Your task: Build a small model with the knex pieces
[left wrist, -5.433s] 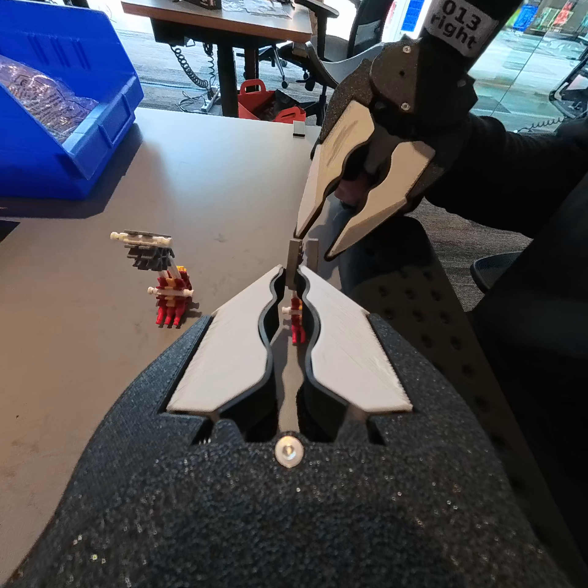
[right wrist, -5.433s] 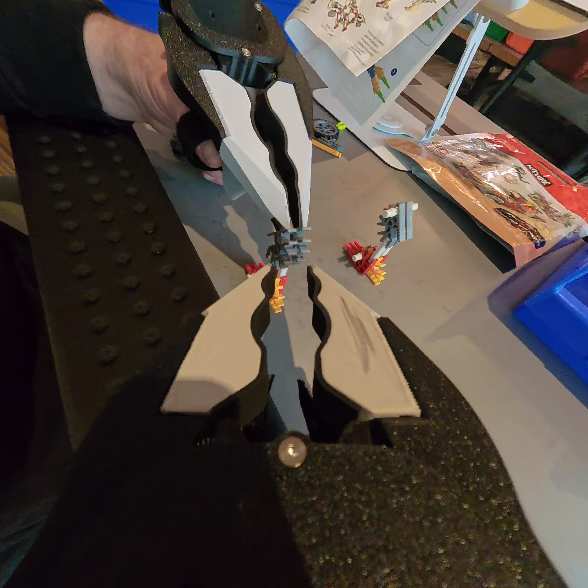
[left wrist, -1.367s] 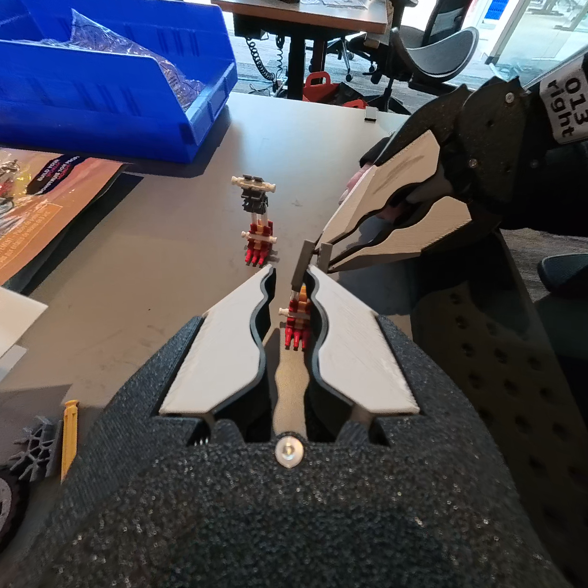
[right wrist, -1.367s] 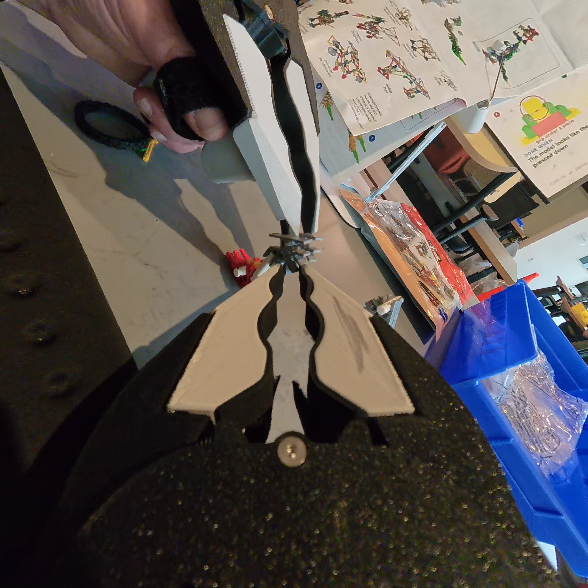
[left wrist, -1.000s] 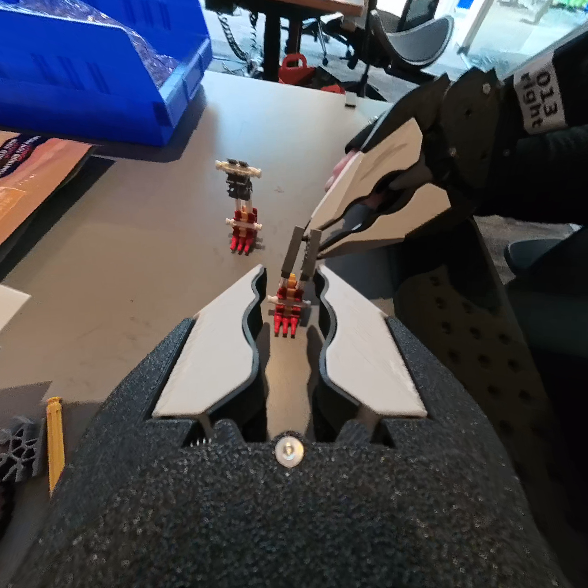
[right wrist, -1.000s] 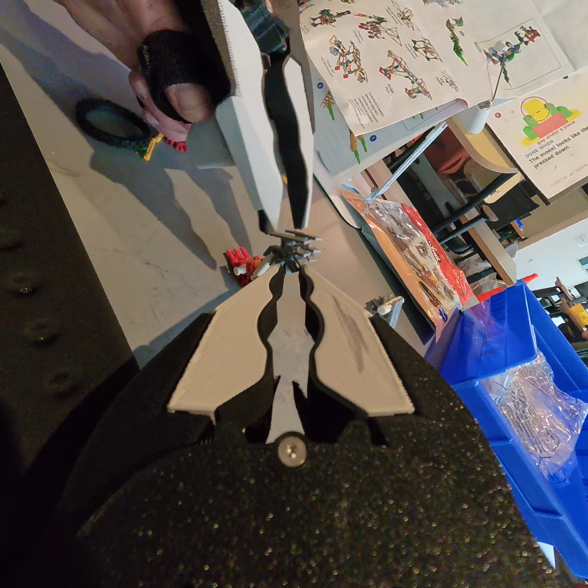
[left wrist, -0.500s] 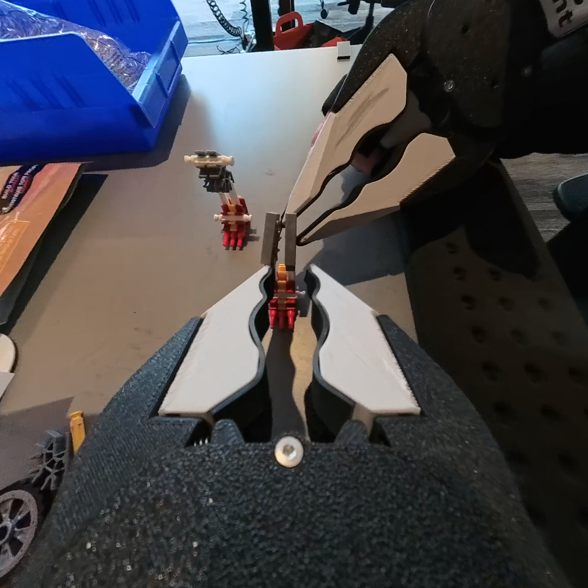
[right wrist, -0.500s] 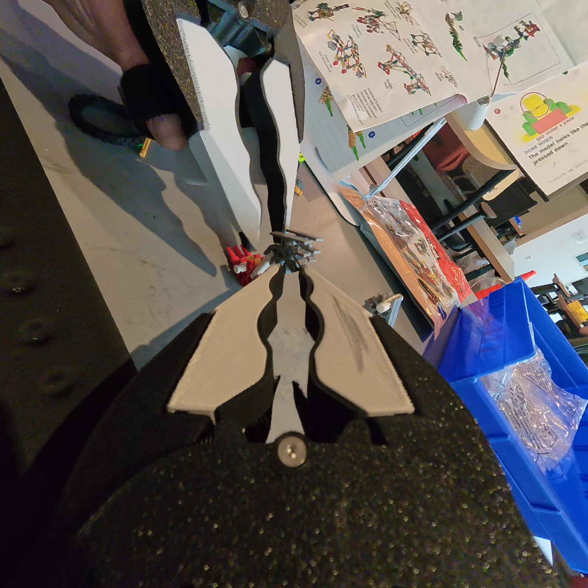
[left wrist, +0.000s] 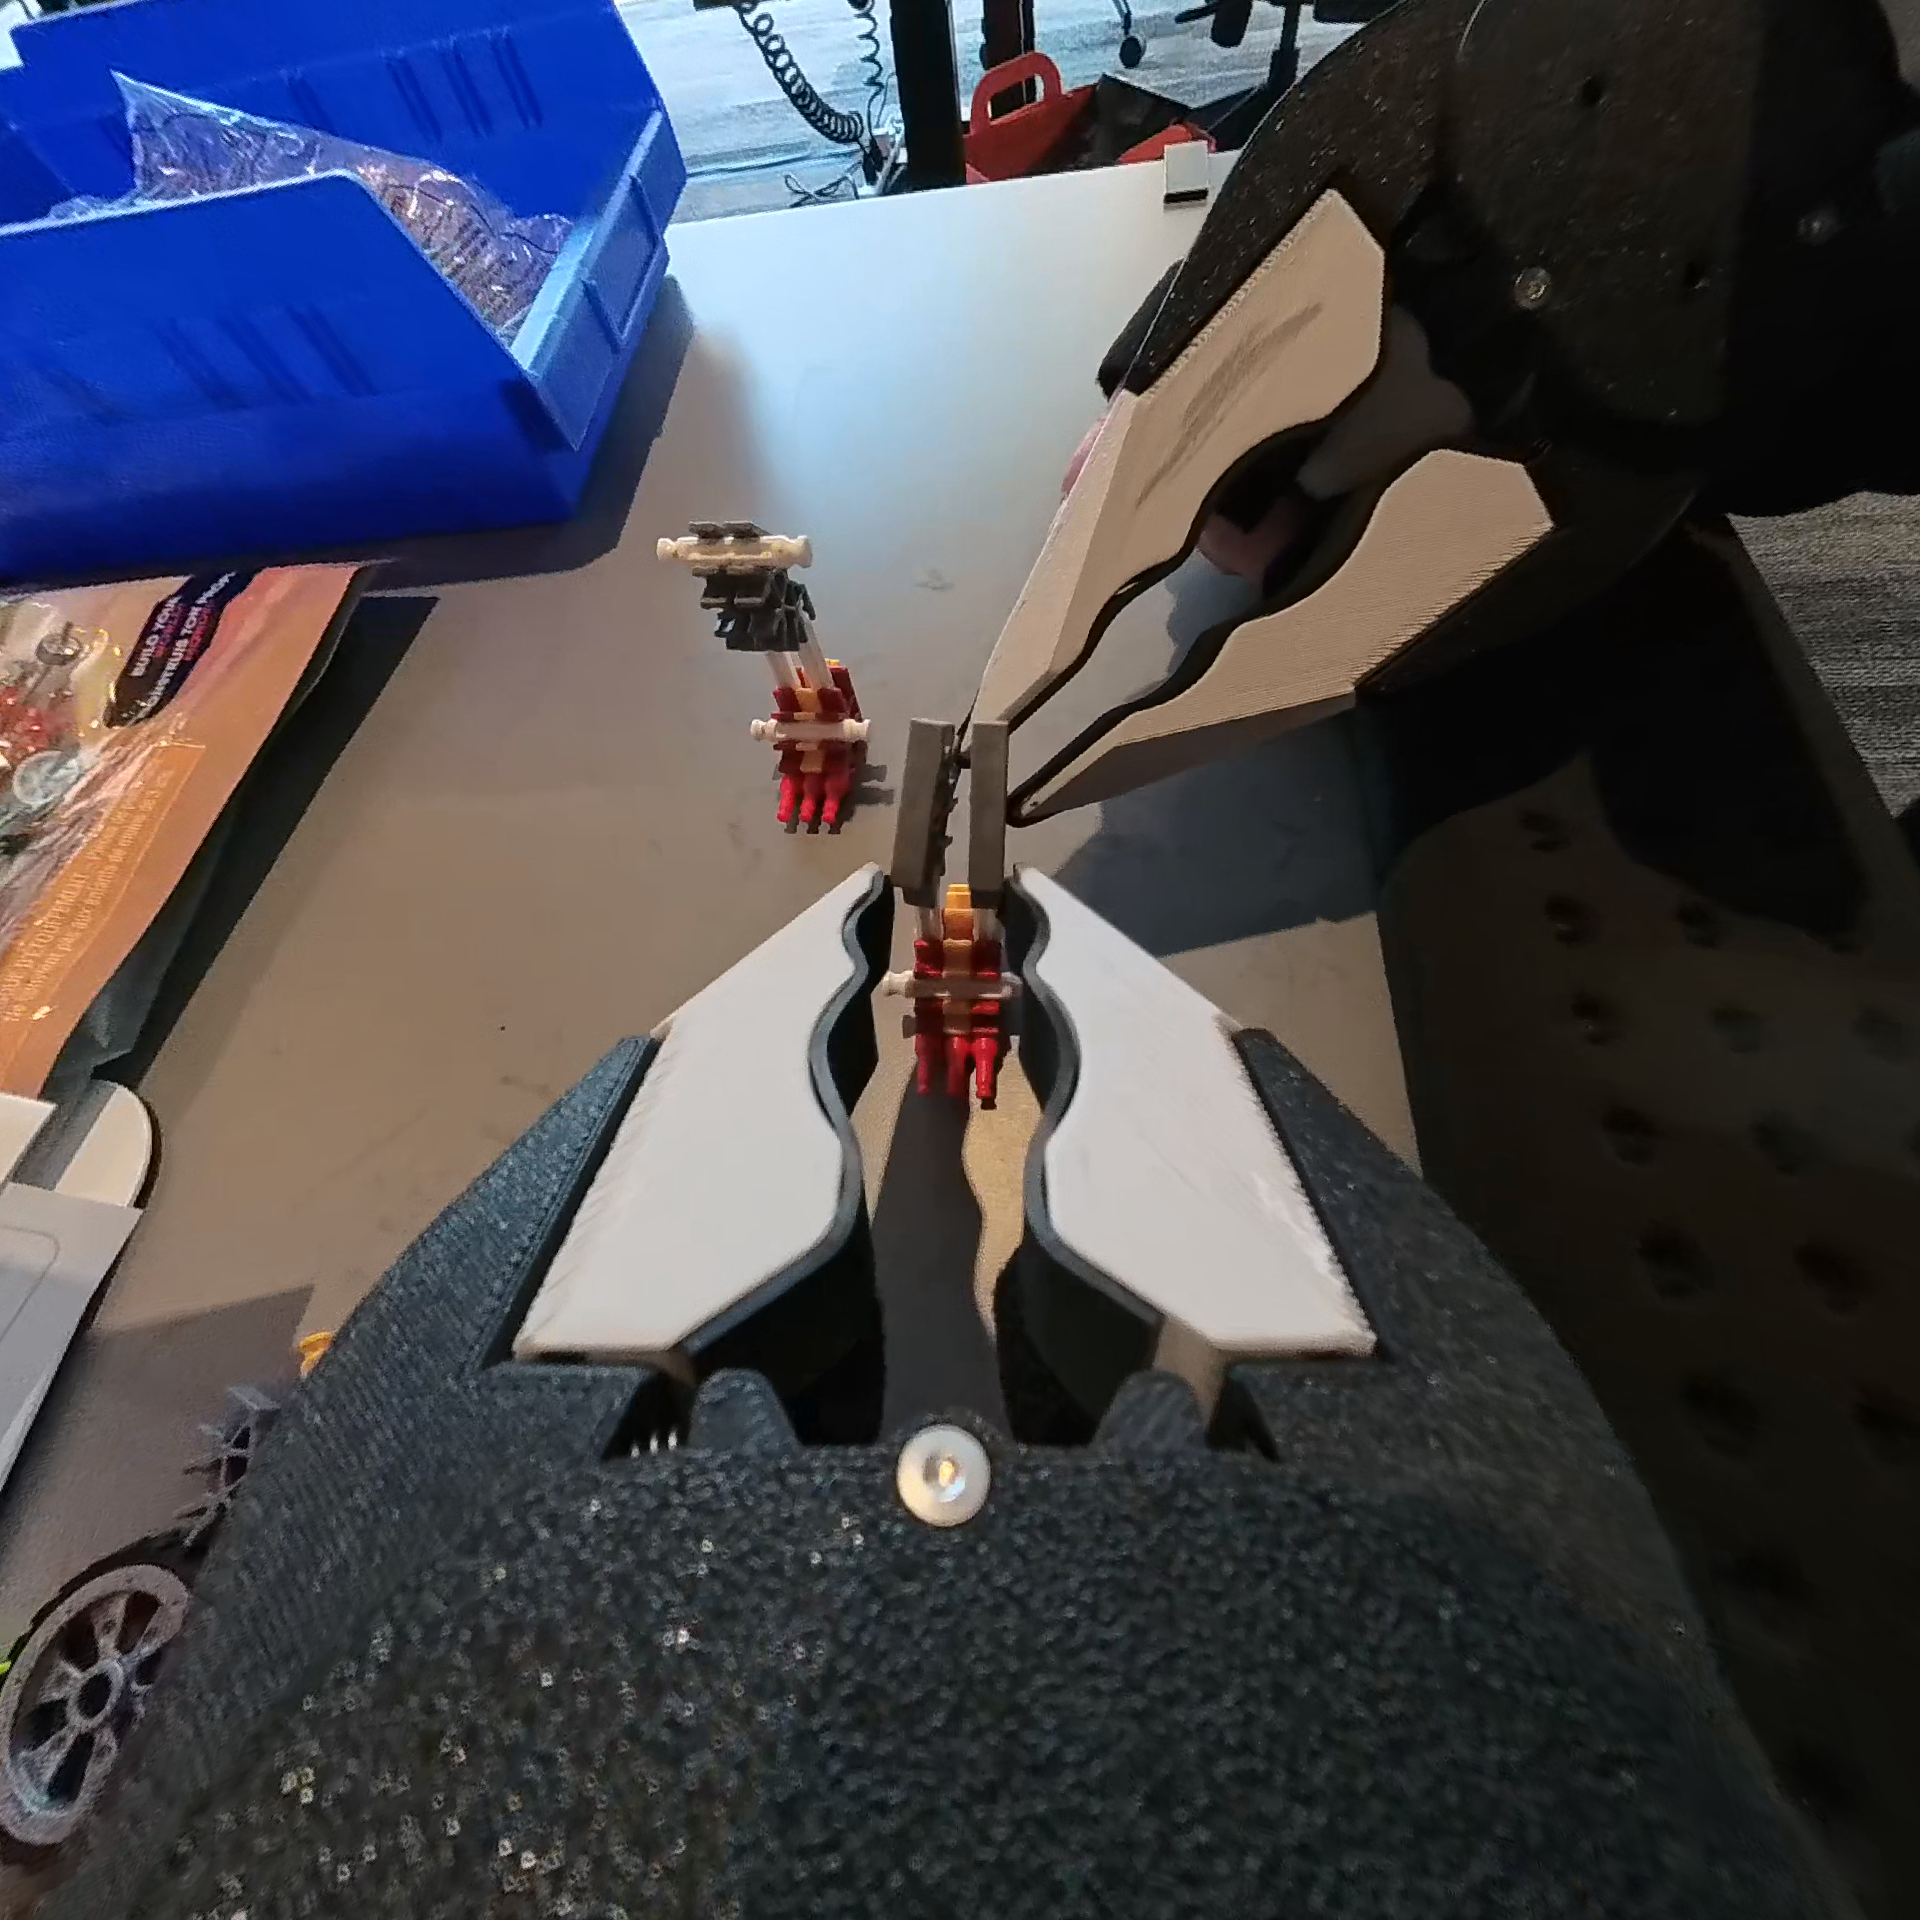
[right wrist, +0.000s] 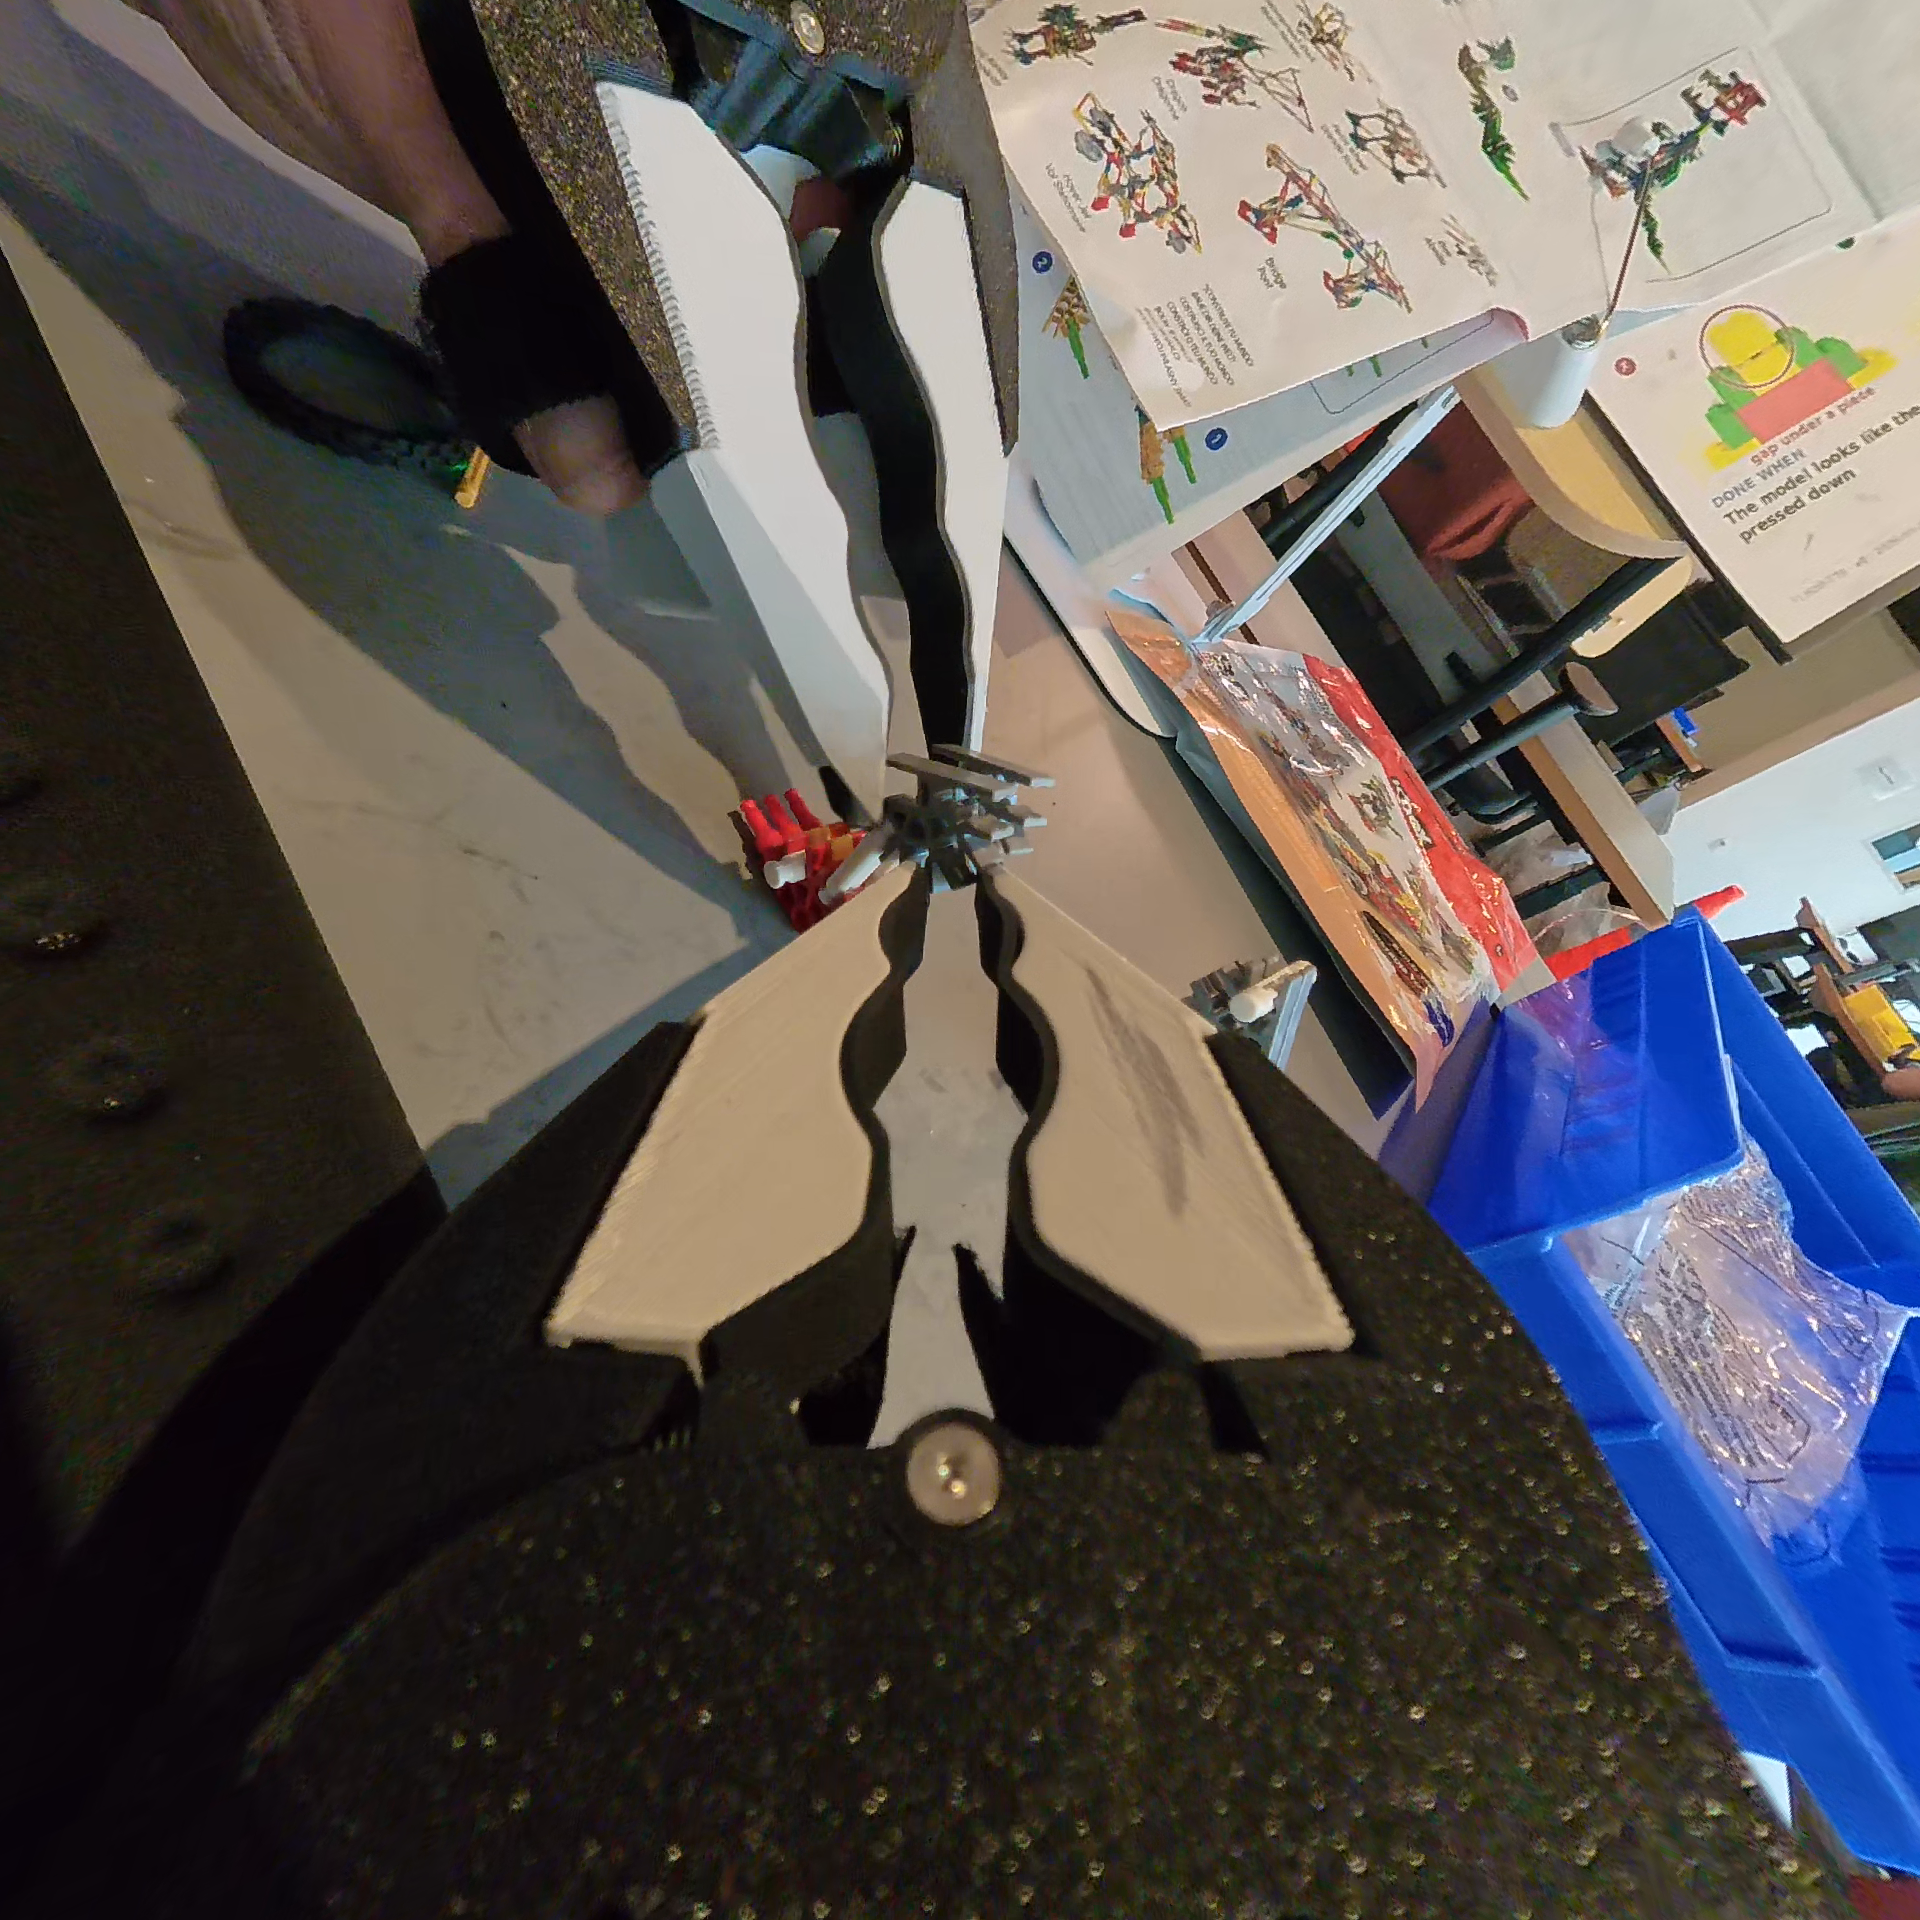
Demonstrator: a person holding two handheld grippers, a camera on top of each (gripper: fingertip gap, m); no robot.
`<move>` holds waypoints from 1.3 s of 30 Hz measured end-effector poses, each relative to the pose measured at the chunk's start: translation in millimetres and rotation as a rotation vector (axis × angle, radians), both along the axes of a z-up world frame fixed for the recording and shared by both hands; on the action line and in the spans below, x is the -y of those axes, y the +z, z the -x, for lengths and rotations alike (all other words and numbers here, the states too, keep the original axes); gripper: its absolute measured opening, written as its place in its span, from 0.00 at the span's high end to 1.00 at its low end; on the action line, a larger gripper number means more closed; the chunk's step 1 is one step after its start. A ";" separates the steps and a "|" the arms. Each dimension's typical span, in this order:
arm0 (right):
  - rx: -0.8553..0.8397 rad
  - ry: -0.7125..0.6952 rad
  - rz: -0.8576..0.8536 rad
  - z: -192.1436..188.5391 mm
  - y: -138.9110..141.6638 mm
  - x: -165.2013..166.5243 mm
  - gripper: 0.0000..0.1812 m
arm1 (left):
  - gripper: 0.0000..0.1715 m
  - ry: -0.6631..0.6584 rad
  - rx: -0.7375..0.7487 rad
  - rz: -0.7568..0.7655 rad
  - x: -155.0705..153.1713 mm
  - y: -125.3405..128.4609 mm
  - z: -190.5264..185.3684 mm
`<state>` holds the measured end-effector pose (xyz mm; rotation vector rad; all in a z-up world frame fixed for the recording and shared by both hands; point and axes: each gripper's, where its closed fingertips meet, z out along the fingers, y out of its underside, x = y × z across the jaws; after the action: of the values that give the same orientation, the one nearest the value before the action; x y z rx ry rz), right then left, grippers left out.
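A small toy assembly [left wrist: 951, 997] of red and orange connectors, a white rod and two grey connectors [left wrist: 925, 821] stands on the grey table [left wrist: 468, 935]. My left gripper [left wrist: 948, 883] is closed around its red part, and the rod ends touch both fingers. My right gripper [right wrist: 948, 878] is shut on the grey snowflake connectors [right wrist: 961, 816] at the top. It comes in from the upper right in the left wrist view [left wrist: 1006, 774]. The left gripper [right wrist: 925, 758] points down at the assembly in the right wrist view.
A second similar assembly [left wrist: 795, 707] stands just behind. A blue bin [left wrist: 312, 343] holding a plastic bag and a parts bag [left wrist: 135, 748] lie to the left. A wheel [left wrist: 83, 1683] is at lower left. A black perforated mat [left wrist: 1662, 1143] is at right. Instruction sheets [right wrist: 1299, 187] stand behind. Less than 4 cm separates the two grippers' tips. The wheel [left wrist: 83, 1683] sits 20 cm or so from the ends of my left fingers.
The right gripper, open 5.4 s ago, is now shut on the grey connectors. The left gripper opened about a second ago, then narrowed again lower down around the red part.
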<state>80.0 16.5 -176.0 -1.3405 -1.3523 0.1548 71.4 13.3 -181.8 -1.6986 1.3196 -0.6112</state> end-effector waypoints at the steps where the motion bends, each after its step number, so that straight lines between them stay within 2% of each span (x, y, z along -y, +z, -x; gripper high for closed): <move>1: 0.001 0.000 0.000 0.0 -0.2 -0.1 0.95 | 0.88 -0.001 0.002 0.001 0.2 0.1 0.0; 15: 0.003 -0.003 -0.001 -0.5 -0.3 0.1 0.95 | 0.88 0.007 -0.006 -0.013 -0.4 0.1 0.1; 21: 0.003 -0.002 -0.001 -0.7 -0.2 0.5 0.95 | 0.82 -0.040 0.075 0.053 7.3 13.3 -0.7; 27: 0.003 0.003 -0.002 -0.6 -0.1 1.6 0.95 | 0.89 -0.012 0.155 0.080 -0.4 23.9 2.4; 31: 0.004 0.003 -0.003 -0.6 -0.1 1.8 0.95 | 0.95 0.019 0.141 0.088 -7.3 17.7 3.3; 39: 0.007 0.004 -0.008 -0.8 0.0 2.3 0.95 | 0.96 0.012 0.139 0.082 -6.7 16.9 0.5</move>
<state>80.8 14.2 -176.0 -1.3328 -1.3601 0.1482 70.9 19.9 -164.9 -1.6961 1.1991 -0.7716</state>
